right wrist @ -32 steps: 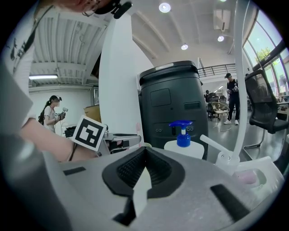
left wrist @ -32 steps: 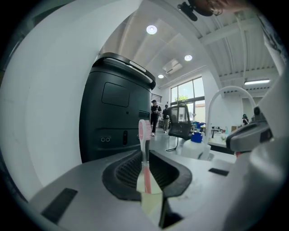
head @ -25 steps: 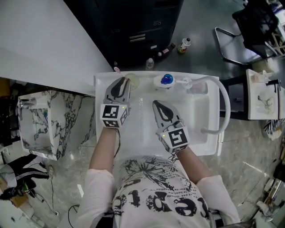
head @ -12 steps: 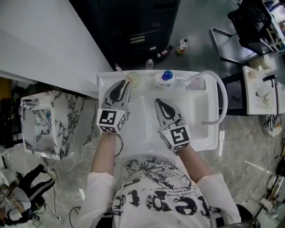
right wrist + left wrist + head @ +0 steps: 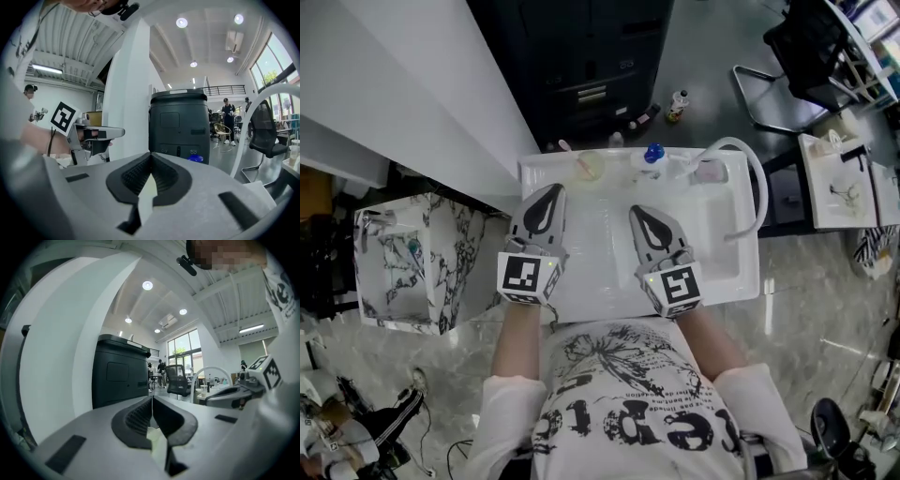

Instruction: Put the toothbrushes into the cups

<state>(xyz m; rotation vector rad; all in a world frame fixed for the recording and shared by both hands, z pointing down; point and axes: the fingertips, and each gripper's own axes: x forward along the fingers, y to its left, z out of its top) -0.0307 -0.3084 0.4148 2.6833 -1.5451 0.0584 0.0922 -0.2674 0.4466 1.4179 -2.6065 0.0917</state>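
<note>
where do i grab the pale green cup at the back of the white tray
Probably the rim: the pale green cup looks upright, round mouth facing up, so pinch its near wall from above, one jaw inside, one outside. The left gripper is nearest, in front of it, but its jaws are shut and must open first.

White tray table (image 5: 727, 262) at centre, on a grey marbled floor (image 5: 825, 309). A white curved tube (image 5: 757, 187) arches over the tray's right end. Dark cabinet (image 5: 600, 66) stands just beyond the far edge; a small bottle (image 5: 677, 103) sits on the floor to its right. White partition (image 5: 412, 84) runs far left. Marble-patterned stand (image 5: 403, 272) is left of the tray, apart from it. Black chair (image 5: 806, 56) far right; white side table (image 5: 839, 183) nearer, cluttered, contents unclear.
</note>
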